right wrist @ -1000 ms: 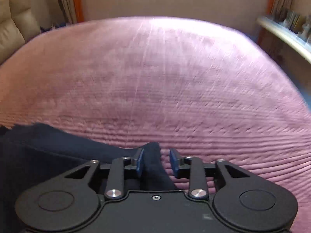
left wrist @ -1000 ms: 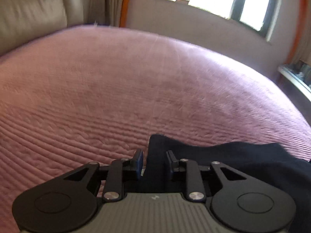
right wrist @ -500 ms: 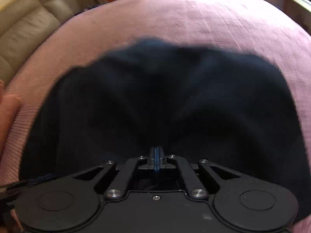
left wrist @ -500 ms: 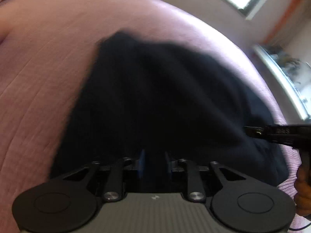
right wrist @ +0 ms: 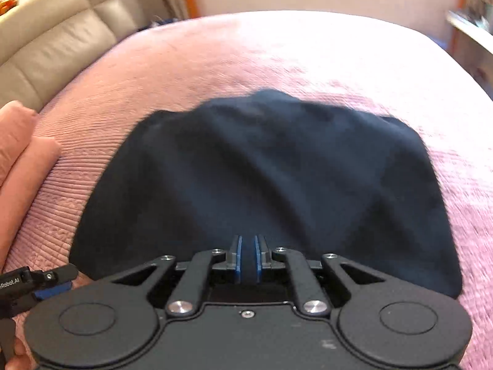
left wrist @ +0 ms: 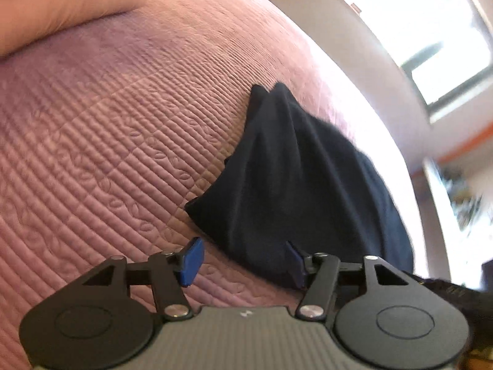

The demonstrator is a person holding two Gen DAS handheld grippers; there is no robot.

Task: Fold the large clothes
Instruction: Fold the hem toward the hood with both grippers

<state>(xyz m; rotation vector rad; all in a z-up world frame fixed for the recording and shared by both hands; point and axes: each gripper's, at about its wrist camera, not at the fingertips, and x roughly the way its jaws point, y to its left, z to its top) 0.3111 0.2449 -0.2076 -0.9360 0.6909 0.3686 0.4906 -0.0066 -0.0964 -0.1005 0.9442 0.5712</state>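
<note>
A dark navy garment [right wrist: 262, 178] lies spread on the pink quilted bedspread [right wrist: 246, 52]. In the left wrist view the garment [left wrist: 292, 178] stretches away to the right with a pointed far corner. My left gripper [left wrist: 243, 260] is open just over the garment's near edge; its right pad touches the cloth, its left pad is over bare quilt. My right gripper [right wrist: 248, 259] is shut on the garment's near edge, a thin fold of cloth between its blue pads. The left gripper also shows at the lower left of the right wrist view [right wrist: 46, 280].
A beige padded headboard [right wrist: 55, 40] stands at the far left. Pink pillows [right wrist: 18, 141] lie at the bed's left side, also in the left wrist view [left wrist: 61, 3]. A window [left wrist: 431, 24] and a cluttered shelf [left wrist: 462, 203] are to the right.
Both grippers carried the garment's edge over and back toward the near side, folding it. My left gripper has since opened and let go of the cloth. The right stays shut.
</note>
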